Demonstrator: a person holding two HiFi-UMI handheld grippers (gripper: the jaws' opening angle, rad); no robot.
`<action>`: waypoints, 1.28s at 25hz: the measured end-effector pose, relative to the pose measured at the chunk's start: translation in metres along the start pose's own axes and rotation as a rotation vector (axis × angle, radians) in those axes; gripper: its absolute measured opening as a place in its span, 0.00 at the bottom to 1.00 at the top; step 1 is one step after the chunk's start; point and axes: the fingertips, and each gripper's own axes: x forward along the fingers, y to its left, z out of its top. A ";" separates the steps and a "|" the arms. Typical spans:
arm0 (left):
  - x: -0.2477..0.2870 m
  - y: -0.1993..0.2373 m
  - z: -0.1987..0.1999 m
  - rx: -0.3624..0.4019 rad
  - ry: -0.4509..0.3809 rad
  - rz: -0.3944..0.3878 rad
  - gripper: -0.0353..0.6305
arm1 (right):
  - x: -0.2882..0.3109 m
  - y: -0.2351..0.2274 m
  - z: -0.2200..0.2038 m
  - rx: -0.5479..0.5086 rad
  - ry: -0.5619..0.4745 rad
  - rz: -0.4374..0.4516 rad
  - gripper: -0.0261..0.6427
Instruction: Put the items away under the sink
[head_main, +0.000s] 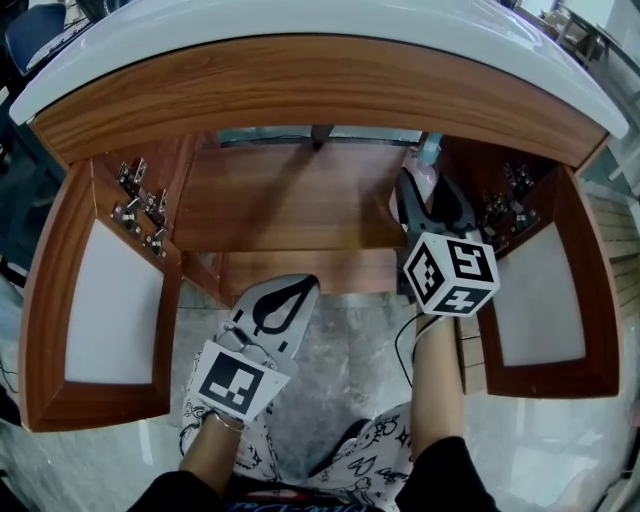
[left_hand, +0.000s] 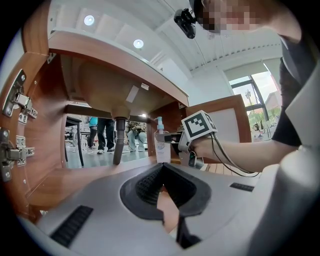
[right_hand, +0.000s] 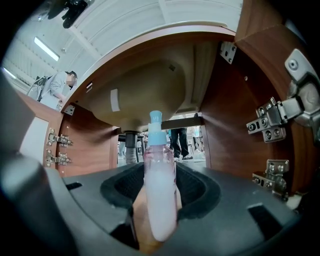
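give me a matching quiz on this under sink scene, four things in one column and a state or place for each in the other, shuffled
Things
1. spray bottle
2. left gripper
3. drain pipe
4. cabinet doors

States or places
A. swung wide open
B. jaws together, nothing between them
C. upright between the jaws of the right gripper
D. hanging below the basin, in the middle

Pairs: 1-C, 2-B, 3-D, 4-A
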 end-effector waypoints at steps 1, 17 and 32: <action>0.000 0.000 0.000 -0.001 0.000 0.001 0.06 | 0.000 0.000 0.000 -0.003 0.000 -0.003 0.35; -0.002 0.000 0.000 -0.010 -0.005 -0.005 0.06 | -0.004 -0.002 0.005 -0.018 -0.009 -0.024 0.35; -0.001 -0.003 0.004 -0.015 -0.020 -0.029 0.06 | -0.016 0.001 0.003 -0.040 0.021 -0.023 0.32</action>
